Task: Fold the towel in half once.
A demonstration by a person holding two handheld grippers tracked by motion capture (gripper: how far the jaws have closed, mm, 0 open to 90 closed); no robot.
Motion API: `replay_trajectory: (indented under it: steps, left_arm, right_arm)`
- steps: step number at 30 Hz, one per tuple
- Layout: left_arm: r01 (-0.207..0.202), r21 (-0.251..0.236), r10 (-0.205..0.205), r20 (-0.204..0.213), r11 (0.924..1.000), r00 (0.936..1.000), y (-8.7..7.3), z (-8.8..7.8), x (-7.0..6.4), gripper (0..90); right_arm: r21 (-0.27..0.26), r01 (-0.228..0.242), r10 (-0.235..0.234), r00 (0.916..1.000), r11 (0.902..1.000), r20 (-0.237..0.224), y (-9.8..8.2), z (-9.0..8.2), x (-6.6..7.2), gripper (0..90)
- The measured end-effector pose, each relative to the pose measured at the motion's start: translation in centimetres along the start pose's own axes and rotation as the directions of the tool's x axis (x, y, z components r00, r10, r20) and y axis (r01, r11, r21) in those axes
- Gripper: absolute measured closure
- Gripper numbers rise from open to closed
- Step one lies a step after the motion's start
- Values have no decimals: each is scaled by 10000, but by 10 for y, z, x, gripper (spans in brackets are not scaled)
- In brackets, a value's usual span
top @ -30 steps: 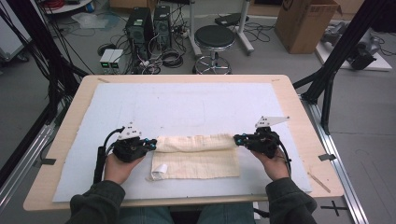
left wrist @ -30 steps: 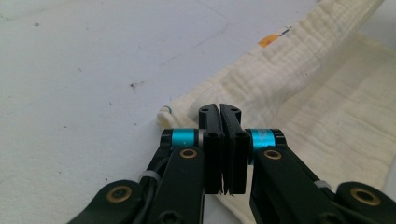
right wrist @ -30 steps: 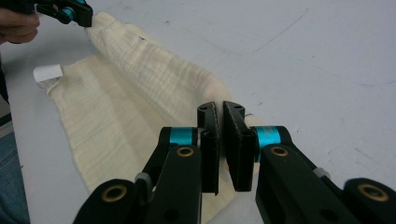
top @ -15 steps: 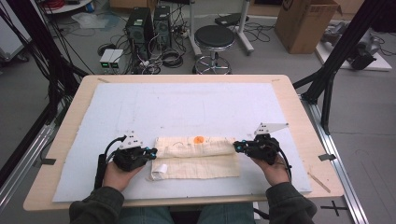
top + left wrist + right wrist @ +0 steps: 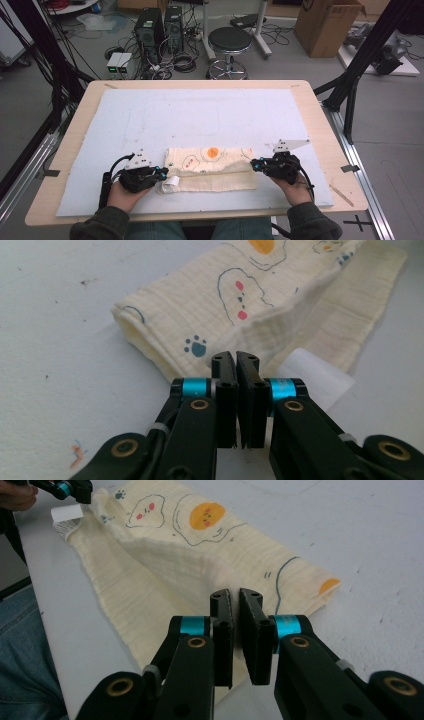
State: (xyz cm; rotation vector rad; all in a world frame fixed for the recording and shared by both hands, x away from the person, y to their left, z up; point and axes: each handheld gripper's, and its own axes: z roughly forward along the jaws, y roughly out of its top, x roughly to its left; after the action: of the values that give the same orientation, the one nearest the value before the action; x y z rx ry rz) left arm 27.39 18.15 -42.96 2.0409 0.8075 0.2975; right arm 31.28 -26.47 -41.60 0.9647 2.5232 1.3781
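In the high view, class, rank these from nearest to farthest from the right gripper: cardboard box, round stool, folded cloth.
From the right gripper:
1. Folded cloth, right at its jaws.
2. Round stool, beyond the table's far edge.
3. Cardboard box, far right corner of the floor.

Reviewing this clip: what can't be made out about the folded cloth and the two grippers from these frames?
- Left gripper view: whether the near-shut jaws pinch the cloth edge; the jaws hide the contact.
- Right gripper view: the same doubt.
- High view: both sets of jaws too small to judge.
- White label: partly behind the jaws; any print too blurred.
- Cloth's underside and inner layers: hidden by the fold.
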Motion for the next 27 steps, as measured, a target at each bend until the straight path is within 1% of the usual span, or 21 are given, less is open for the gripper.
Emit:
replay_trajectory:
  steps: [1, 2, 3, 4, 6, 7, 8, 10, 11, 12, 14, 15, 16, 18, 20, 22, 24, 27]
  left_arm:
    - [26, -80, -25, 132, 10000, 9999, 0, -2, -1, 823]
    - [42, -149, -39, 239, 9999, 9997, -1, -4, -2, 788]
    - [21, -223, -14, 306, 9997, 9995, -1, -7, -2, 758]
    - [62, -352, -50, 327, 9994, 9995, 0, -10, -3, 750]
    - [86, -562, -61, 442, 9984, 9990, 1, -16, -3, 697]
    - [141, -687, -105, 519, 9975, 9986, 2, -18, -2, 686]
    - [143, -709, -106, 518, 9974, 9986, 4, -19, -1, 681]
    - [126, -741, -89, 498, 9972, 9987, 7, -18, 1, 673]
    - [186, -766, -150, 476, 9969, 9988, 9, -15, 1, 673]
    - [172, -742, -140, 446, 9971, 9989, 10, -13, 2, 673]
    - [287, -777, -256, 404, 9966, 9989, 11, -6, 2, 674]
    - [257, -747, -228, 396, 9969, 9990, 12, -4, 3, 677]
    - [344, -729, -311, 456, 9967, 9985, 13, 0, 4, 682]
    - [279, -475, -255, 492, 9985, 9985, 13, 6, 4, 701]
    - [173, -25, -171, 557, 9998, 9983, 12, 11, 5, 719]
    - [36, 301, -57, 723, 9995, 9974, 11, 15, 5, 736]
    - [-107, 516, 64, 830, 9986, 9965, 9, 16, 3, 742]
    - [-279, 799, 197, 1008, 9964, 9947, 5, 14, -1, 748]
  right_arm:
    - [40, -95, 95, 9999, 9999, -35, -1, -1, 1, 802]
    - [-27, -86, 86, 10000, 10000, -31, -2, -2, 0, 785]
    - [-34, -80, 80, 9999, 10000, -94, -3, -4, 1, 774]
    - [-56, -54, 54, 10000, 10000, -38, -4, -7, 2, 759]
    - [-222, -91, 90, 9999, 9997, -61, -4, -13, 3, 737]
    - [-335, -95, 94, 9999, 9994, -51, -4, -17, 4, 730]
    - [-443, -64, 63, 10000, 9990, -15, -3, -20, 4, 724]
    - [-491, -4, 3, 10000, 9988, -33, -2, -22, 5, 709]
    - [-447, 41, -45, 10000, 9990, -77, -1, -22, 6, 701]
    - [-439, 82, -89, 9998, 9990, -165, -1, -20, 7, 693]
    - [-244, 206, -213, 9994, 9995, -269, -1, -14, 9, 681]
    - [-167, 280, -286, 9991, 9995, -309, -1, -10, 10, 679]
    - [-74, 311, -313, 9988, 9995, -374, -2, -6, 12, 678]
    - [81, 406, -402, 9981, 9991, -474, -2, 0, 13, 674]
    - [195, 449, -438, 9974, 9988, -568, -2, 6, 14, 672]
    - [302, 560, -540, 9966, 9980, -623, -2, 11, 14, 669]
    - [449, 576, -544, 9961, 9973, -696, -3, 15, 16, 668]
    - [610, 734, -691, 9951, 9954, -702, -4, 19, 17, 666]
